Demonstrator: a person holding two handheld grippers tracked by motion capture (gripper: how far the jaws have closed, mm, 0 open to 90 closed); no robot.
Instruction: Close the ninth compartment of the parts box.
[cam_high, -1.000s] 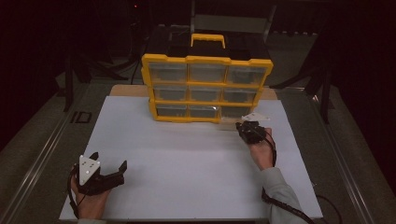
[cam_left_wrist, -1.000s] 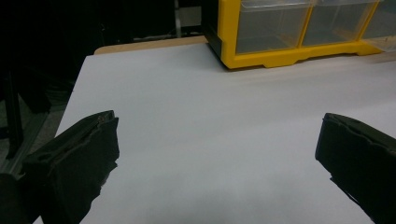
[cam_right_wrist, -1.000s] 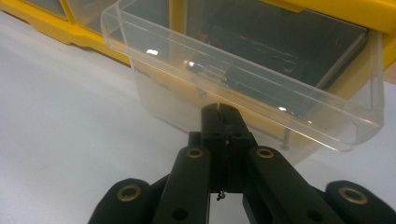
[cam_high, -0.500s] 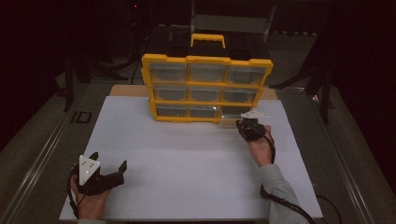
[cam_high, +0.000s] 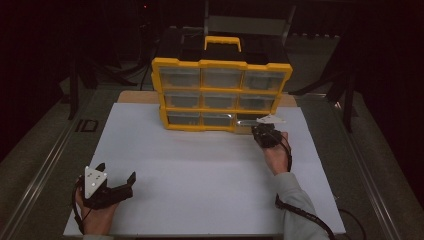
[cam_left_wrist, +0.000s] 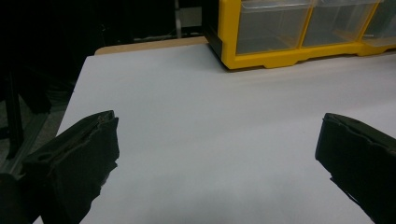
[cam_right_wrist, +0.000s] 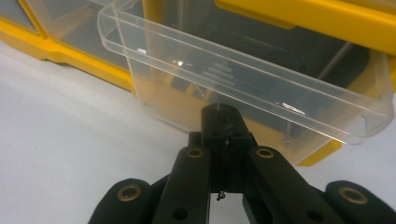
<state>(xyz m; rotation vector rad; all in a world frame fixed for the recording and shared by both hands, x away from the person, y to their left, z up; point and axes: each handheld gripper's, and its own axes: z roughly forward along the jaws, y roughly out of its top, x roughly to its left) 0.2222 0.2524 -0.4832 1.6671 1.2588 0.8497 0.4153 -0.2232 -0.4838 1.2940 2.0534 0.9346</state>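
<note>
A yellow drawer cabinet (cam_high: 222, 95) with clear drawers and a yellow handle stands at the back of the white board (cam_high: 200, 165). Its bottom right drawer (cam_right_wrist: 243, 79) is pulled partway out, and it looks empty. My right gripper (cam_right_wrist: 219, 109) is shut, its tips against the lower front wall of that clear drawer; I cannot tell whether they pinch a tab there. In the high view the right gripper (cam_high: 261, 131) sits just before the cabinet's lower right corner. My left gripper (cam_high: 118, 173) rests near the board's front left, open, with nothing between its jaws (cam_left_wrist: 217, 135).
The cabinet's lower left corner (cam_left_wrist: 280, 58) lies well ahead of the left gripper. A wooden tabletop edge (cam_high: 137, 97) shows behind the board. A metal rail (cam_high: 45, 165) runs along the left side, with dark stands and frames beyond the table.
</note>
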